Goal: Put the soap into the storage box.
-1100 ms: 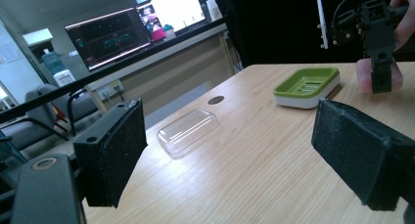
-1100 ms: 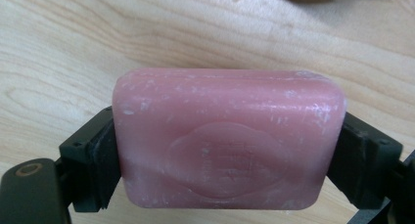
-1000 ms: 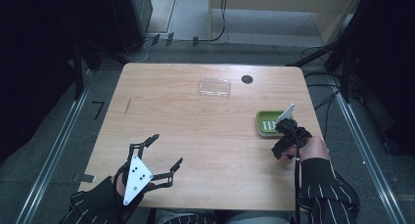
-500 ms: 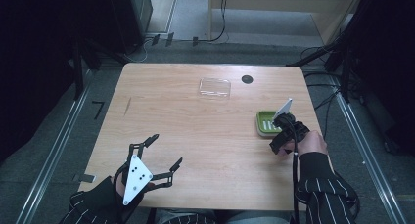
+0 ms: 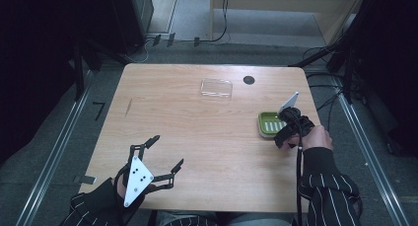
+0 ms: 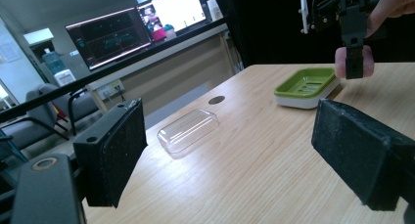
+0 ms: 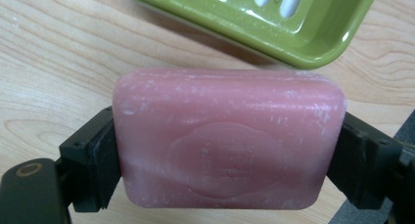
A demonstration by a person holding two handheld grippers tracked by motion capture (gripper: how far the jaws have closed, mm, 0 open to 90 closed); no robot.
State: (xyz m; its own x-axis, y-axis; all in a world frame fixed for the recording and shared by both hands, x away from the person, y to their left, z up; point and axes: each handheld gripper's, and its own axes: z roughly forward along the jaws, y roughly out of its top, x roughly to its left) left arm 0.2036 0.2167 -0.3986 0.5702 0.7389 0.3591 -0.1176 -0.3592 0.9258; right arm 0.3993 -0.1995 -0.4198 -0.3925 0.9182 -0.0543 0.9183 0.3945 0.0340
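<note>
Soap [image 7: 229, 138], a pink bar, is clamped between the two black jaws of the right gripper [image 7: 229, 150], pressed on at both short ends by the pads, with its broad stamped face turned toward the gripper's own camera. It is held clear of the wood, just above the table [image 5: 197, 127] and right beside the near edge of the green soap dish [image 7: 274, 23], not yet inside it. From the high view the right gripper [image 5: 291, 130] is seen at the right side of the table, gripped by a hand in a striped sleeve, with the green dish [image 5: 268, 123] touching nothing else and lying just left of the jaws. In the left gripper view the pink bar [image 6: 353, 62] is seen hanging from the far gripper, a little above and to the right of the dish [image 6: 303, 87]. A clear plastic lid [image 5: 216, 88] is lying upside down toward the far middle of the table, well apart from the dish, with a small dark round hole [image 5: 249, 80] just to its right. The left gripper [image 5: 160, 154] is held low over the near left part of the table, its jaws spread wide with nothing between them.
</note>
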